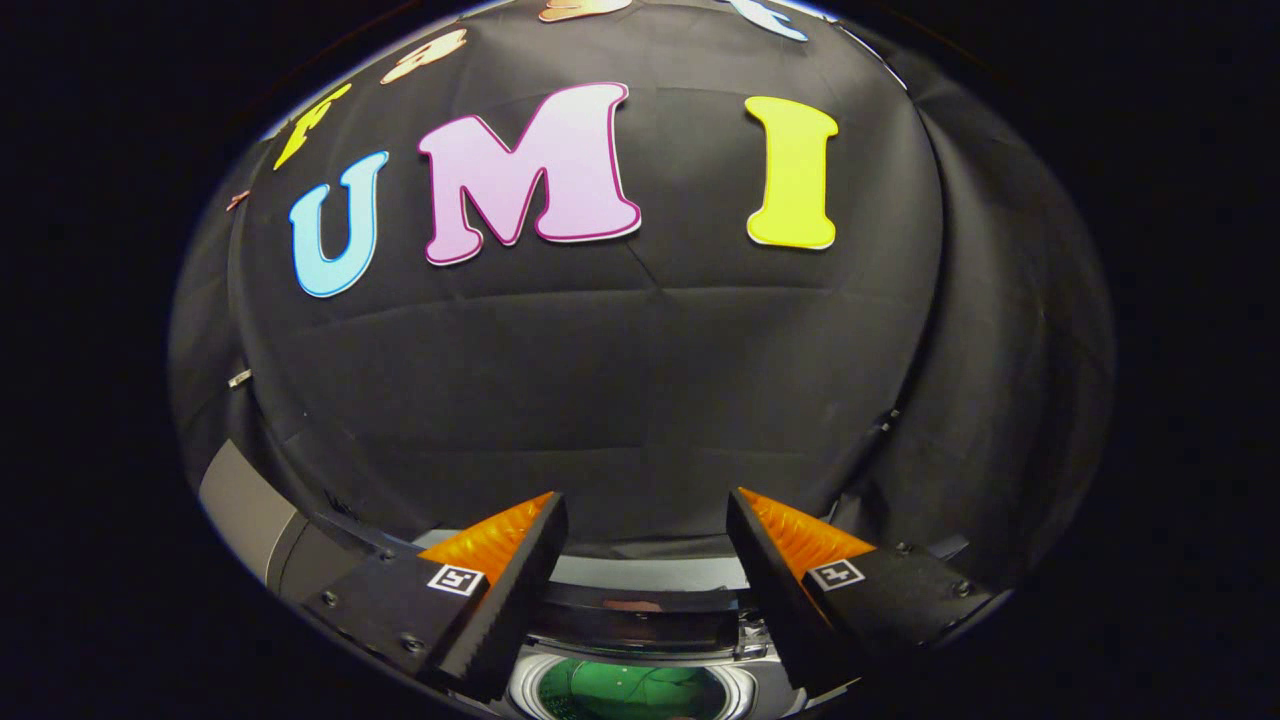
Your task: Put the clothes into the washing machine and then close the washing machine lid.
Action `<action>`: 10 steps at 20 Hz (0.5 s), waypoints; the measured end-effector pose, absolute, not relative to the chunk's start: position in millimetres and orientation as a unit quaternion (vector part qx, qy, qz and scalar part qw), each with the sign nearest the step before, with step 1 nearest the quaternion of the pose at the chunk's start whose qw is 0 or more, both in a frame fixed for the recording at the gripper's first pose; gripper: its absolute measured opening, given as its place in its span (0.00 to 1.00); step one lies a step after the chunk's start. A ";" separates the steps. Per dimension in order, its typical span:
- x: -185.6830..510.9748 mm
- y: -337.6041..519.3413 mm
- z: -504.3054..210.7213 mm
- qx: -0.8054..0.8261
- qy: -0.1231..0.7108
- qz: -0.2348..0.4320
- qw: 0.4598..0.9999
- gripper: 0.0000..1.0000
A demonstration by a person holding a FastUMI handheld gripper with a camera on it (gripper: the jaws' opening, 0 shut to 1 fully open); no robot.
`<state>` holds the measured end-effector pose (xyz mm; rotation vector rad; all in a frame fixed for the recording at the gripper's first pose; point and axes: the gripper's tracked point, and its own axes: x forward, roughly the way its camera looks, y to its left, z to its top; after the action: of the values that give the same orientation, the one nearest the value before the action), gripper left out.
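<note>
The washing machine [640, 640] sits below and between the 2 spread fingers [500, 580], its drum opening [630, 690] nearest, cloth wall [620, 390] behind the machine.

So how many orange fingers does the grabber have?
2. One finger is on the left and the other finger on the right, spread apart with nothing between them. They hover above the washing machine, whose round opening shows below them.
</note>
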<state>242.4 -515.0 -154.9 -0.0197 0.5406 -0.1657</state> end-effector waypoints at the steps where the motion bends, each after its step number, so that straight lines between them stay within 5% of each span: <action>1: 242.8 -514.8 -153.3 -0.006 0.260 -0.081 0.962 1.00; 10: 216.9 -511.6 -148.7 -0.021 0.252 -0.097 0.962 1.00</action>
<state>216.9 -511.6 -148.7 -0.0422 0.5114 -0.1970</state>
